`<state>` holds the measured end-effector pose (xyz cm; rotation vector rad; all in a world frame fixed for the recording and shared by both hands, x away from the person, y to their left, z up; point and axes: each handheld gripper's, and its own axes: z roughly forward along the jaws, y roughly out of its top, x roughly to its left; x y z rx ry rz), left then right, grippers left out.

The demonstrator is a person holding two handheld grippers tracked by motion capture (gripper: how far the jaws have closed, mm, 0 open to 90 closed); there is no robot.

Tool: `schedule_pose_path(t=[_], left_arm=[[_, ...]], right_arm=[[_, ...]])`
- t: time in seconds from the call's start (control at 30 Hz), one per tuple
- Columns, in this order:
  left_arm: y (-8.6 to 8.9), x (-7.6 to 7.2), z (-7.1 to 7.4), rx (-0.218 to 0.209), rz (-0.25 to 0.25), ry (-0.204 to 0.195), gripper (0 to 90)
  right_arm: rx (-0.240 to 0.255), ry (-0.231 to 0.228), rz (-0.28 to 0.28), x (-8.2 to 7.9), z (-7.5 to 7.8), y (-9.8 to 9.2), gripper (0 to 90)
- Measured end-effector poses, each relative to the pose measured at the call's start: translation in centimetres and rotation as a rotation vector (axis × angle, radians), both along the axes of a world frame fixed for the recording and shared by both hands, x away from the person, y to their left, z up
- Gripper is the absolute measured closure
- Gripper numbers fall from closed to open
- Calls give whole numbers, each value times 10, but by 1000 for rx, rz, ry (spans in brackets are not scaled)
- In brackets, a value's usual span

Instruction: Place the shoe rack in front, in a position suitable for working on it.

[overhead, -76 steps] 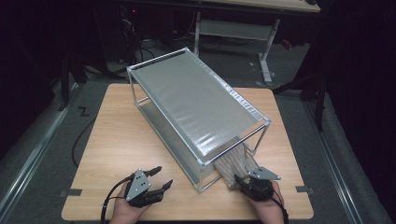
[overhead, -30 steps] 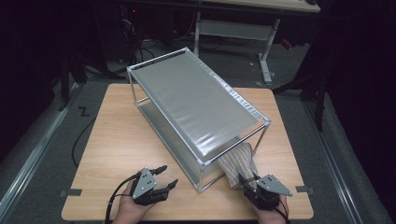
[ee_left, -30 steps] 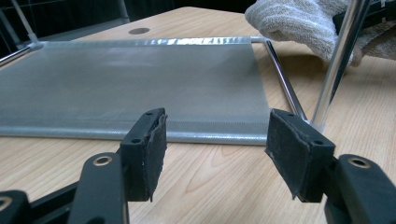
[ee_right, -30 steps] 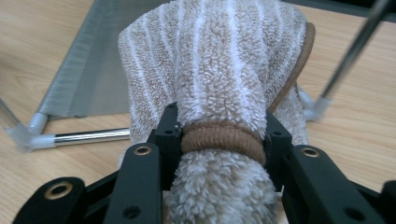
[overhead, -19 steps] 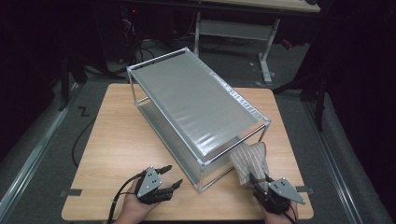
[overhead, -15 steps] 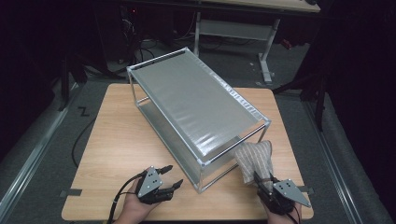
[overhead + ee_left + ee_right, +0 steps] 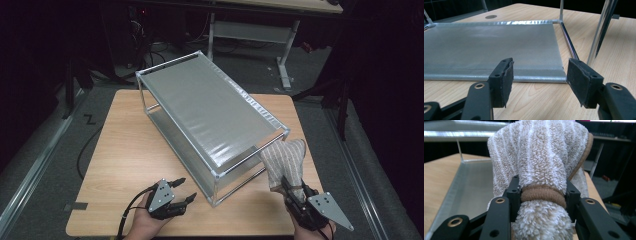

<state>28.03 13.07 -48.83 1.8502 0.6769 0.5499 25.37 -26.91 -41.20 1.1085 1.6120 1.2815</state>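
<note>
Item: beige-and-white striped terry towel (image 7: pixel 286 159), soft, light, floppy, which I held bunched at its brown hem in my right gripper (image 7: pixel 292 192), near right of the silver metal-frame rack (image 7: pixel 210 115); left gripper (image 7: pixel 181 190) agape, empty.

A two-tier metal shelf rack (image 7: pixel 210 117) stands diagonally on the wooden table (image 7: pixel 120 150). My right gripper (image 7: pixel 292 192), at the near right edge, clamps a rolled striped towel (image 7: pixel 285 160) that rises beside the rack's near right corner. My left gripper (image 7: pixel 180 192) rests near the table's front edge, jaws apart and empty, pointing toward the rack's near corner post.
</note>
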Motion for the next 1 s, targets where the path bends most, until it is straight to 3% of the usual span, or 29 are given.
schedule_pose_path(t=[0.23,0.43,0.63,0.83,1.0], left_arm=[[3,-2,-2,-10,6,20,384],[9,-7,-2,-22,29,32,385],[17,-13,-5,-34,53,47,383],[20,-19,-5,-42,66,55,382],[22,-19,-4,-39,69,50,386]], right_arm=[[2,-40,38,10,25,11,604],[7,-77,100,26,41,33,604],[-24,-72,162,29,32,55,604],[-6,-70,224,24,24,64,603],[-20,-84,269,17,21,71,600]])
